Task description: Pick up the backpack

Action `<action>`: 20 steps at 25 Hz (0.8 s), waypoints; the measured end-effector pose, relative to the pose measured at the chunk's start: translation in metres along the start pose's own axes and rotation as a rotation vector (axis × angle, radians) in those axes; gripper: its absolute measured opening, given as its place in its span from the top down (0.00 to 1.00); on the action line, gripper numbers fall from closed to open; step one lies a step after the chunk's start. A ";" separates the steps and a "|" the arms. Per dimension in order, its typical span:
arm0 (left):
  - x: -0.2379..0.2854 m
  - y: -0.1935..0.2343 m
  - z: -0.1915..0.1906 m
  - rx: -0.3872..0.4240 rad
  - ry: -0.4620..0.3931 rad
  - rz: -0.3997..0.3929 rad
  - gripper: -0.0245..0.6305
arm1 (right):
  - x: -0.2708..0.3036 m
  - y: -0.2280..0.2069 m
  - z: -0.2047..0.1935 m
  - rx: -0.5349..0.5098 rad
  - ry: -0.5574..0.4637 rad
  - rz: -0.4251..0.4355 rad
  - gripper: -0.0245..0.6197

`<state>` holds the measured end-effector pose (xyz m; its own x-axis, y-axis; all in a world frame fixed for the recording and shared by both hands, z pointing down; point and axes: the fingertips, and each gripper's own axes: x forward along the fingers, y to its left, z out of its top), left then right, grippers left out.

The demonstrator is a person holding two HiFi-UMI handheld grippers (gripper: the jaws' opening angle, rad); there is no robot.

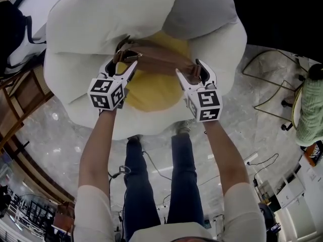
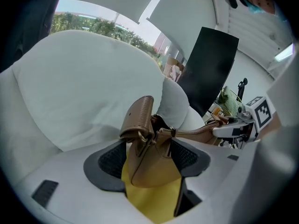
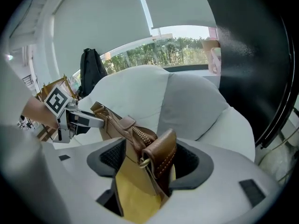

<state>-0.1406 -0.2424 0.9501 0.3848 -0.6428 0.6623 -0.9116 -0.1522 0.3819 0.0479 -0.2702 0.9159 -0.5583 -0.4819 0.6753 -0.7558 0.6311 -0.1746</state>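
Observation:
A brown leather backpack [image 1: 161, 59] with a zip and strap rings lies on the yellow middle [image 1: 151, 92] of a big white egg-shaped cushion [image 1: 101, 24]. My left gripper [image 1: 122, 64] stands open around the bag's left end [image 2: 140, 120], which lies loose between the wide jaws of the left gripper [image 2: 150, 160]. My right gripper [image 1: 192, 70] is open around the right end [image 3: 161, 150]; in its own view the right gripper [image 3: 148, 160] has wide jaws that do not clamp the leather. Each gripper shows in the other's view: the right [image 2: 243, 125], the left [image 3: 70, 115].
A black backpack [image 1: 10, 29] hangs on a wooden chair [image 1: 20, 100] at the left. Cables [image 1: 272, 89] trail over the marble floor on the right, near a person in green [image 1: 310, 110]. A dark panel [image 2: 210, 64] stands behind the cushion.

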 end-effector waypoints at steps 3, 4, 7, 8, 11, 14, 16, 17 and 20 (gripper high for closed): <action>0.006 -0.001 0.002 -0.002 -0.017 -0.001 0.52 | 0.001 -0.001 0.001 -0.009 -0.009 0.000 0.49; 0.008 -0.001 0.002 -0.003 -0.021 -0.002 0.52 | 0.002 -0.002 0.000 -0.016 -0.008 -0.004 0.50; 0.013 0.003 0.003 -0.015 -0.037 0.000 0.52 | 0.003 -0.002 -0.001 -0.039 -0.006 -0.008 0.53; 0.014 0.004 0.004 -0.025 -0.045 -0.003 0.52 | 0.003 -0.002 -0.001 -0.039 -0.006 -0.010 0.54; 0.015 0.000 0.005 -0.025 -0.061 -0.034 0.51 | 0.003 -0.005 -0.002 -0.031 -0.009 -0.020 0.57; 0.016 -0.006 0.006 0.003 -0.068 -0.041 0.55 | 0.002 -0.007 -0.001 -0.034 -0.016 -0.035 0.61; 0.016 -0.007 0.005 0.008 -0.068 -0.027 0.58 | 0.003 -0.006 -0.002 -0.033 -0.012 -0.041 0.64; 0.015 -0.008 0.004 0.009 -0.062 -0.022 0.61 | 0.003 -0.006 -0.003 -0.030 -0.007 -0.041 0.65; 0.015 -0.014 0.003 0.025 -0.034 -0.022 0.66 | 0.002 -0.009 -0.004 -0.019 0.007 -0.042 0.67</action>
<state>-0.1230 -0.2524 0.9524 0.4003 -0.6640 0.6316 -0.9064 -0.1853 0.3797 0.0548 -0.2741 0.9222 -0.5240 -0.5036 0.6870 -0.7716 0.6222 -0.1325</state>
